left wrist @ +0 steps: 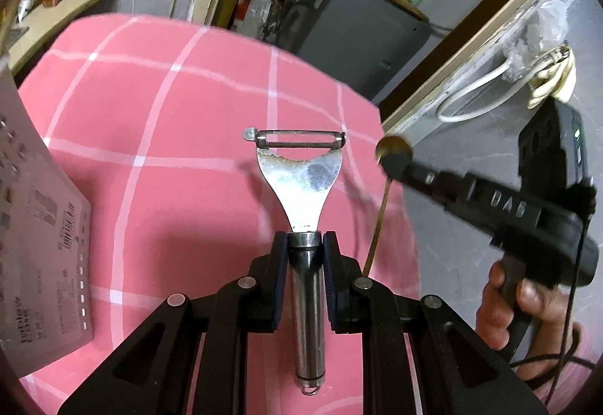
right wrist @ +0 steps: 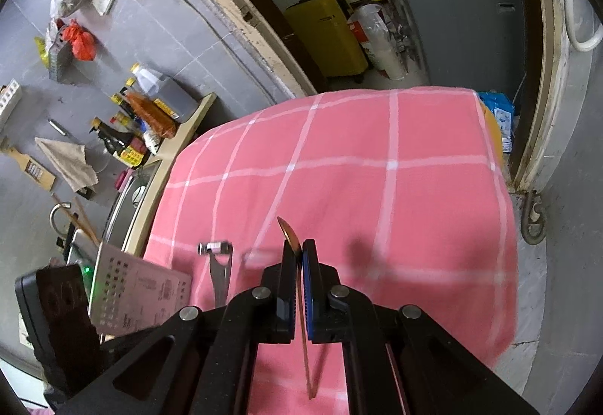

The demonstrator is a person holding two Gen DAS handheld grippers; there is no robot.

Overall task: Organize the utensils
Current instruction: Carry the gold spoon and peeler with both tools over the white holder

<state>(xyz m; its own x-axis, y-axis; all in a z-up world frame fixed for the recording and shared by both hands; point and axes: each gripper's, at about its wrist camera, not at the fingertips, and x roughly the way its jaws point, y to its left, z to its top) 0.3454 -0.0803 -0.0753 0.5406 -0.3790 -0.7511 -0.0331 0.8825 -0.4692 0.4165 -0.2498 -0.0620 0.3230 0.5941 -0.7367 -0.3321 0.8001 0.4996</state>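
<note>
Left claw [left wrist: 304, 245] clamps a steel peeler [left wrist: 301, 185] by its handle, and right claw [right wrist: 299, 256] pinches a thin brass spoon [right wrist: 301, 302], both above pink checked cloth [right wrist: 339, 158].

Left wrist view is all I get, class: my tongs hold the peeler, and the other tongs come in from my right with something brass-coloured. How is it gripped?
Observer: The right tongs are shut on a thin golden spoon. Their pads pinch it just below the bowl, which shows edge-on.
Operator: What lies past the cloth's left edge?
Observer: A counter with sauce bottles, and below them what looks like a metal sink.
Operator: And at the far right corner?
Observer: A blue printed package sits just beyond the pink cloth.
</note>
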